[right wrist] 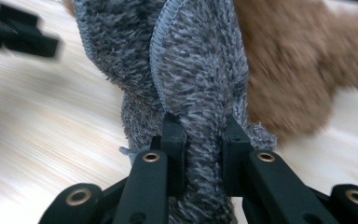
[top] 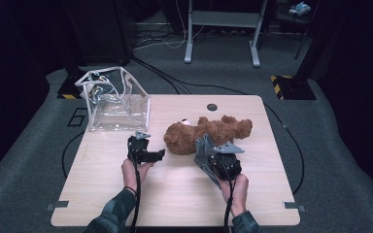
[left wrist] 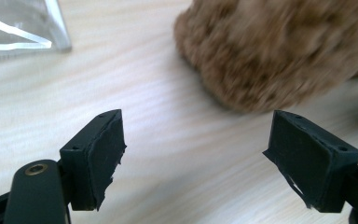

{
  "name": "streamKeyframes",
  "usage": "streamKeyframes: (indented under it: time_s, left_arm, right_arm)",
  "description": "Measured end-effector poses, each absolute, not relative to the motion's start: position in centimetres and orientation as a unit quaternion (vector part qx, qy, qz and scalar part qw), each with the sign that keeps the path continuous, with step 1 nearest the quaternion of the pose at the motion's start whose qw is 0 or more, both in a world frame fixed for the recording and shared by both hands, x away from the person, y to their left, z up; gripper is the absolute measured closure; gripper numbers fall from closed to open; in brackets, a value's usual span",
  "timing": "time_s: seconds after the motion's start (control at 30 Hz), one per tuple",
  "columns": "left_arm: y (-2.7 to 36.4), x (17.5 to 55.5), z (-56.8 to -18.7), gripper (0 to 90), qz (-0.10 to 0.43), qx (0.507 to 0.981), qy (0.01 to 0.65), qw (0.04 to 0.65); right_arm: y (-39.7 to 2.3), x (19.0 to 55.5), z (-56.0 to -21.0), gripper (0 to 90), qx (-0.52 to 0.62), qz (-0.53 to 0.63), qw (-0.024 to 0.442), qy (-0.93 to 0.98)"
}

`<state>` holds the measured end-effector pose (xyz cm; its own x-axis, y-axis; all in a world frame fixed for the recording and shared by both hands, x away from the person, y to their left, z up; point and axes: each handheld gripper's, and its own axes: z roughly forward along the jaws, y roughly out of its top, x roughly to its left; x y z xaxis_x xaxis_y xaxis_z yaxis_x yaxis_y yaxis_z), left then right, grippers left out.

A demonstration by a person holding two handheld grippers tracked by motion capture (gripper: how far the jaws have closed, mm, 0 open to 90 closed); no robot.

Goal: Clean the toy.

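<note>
A brown teddy bear (top: 209, 133) lies on its side in the middle of the wooden table (top: 175, 194). My right gripper (top: 208, 151) is shut on a grey fuzzy cloth (top: 203, 148) just in front of the bear. In the right gripper view the cloth (right wrist: 200, 70) stands folded up between the pinched jaws (right wrist: 204, 140), with the bear's fur (right wrist: 298, 70) behind it. My left gripper (top: 158, 155) is open, its jaws pointing right toward the bear's head. Nothing sits between its pads (left wrist: 198, 149); the bear (left wrist: 279, 51) is close ahead of them.
A clear plastic bag (top: 116, 104) with white trim stands open at the table's back left; its corner (left wrist: 23, 23) is in the left gripper view. A round hole (top: 212, 107) sits near the far edge. Cables and a desk frame (top: 221, 29) lie beyond on the floor.
</note>
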<state>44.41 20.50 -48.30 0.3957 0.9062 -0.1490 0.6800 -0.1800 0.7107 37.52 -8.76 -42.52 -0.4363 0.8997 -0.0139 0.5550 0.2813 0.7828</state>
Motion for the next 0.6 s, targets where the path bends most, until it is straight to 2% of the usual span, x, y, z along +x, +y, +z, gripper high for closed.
streamKeyframes:
  time_s: [0.17, 0.33, 0.5, 0.6]
  left_arm:
    - [21.1, 44.0, -49.6, 17.7, 0.158, 0.753, 0.53, 0.355]
    - [21.4, 43.6, -50.8, 17.2, 0.161, 0.76, 0.528, 0.343]
    - [21.1, 43.4, -51.7, 16.8, 0.163, 0.765, 0.526, 0.334]
    - [20.8, 43.1, -51.9, 17.1, 0.178, 0.775, 0.514, 0.324]
  right_arm:
    - [-7.0, 38.2, -40.8, 76.0, 0.456, 0.374, 0.254, 0.767]
    - [-5.8, 40.7, -39.5, 75.7, 0.459, 0.372, 0.265, 0.762]
    - [-4.3, 43.4, -40.2, 75.3, 0.468, 0.36, 0.265, 0.762]
    - [-3.2, 44.5, -41.3, 75.4, 0.468, 0.352, 0.246, 0.773]
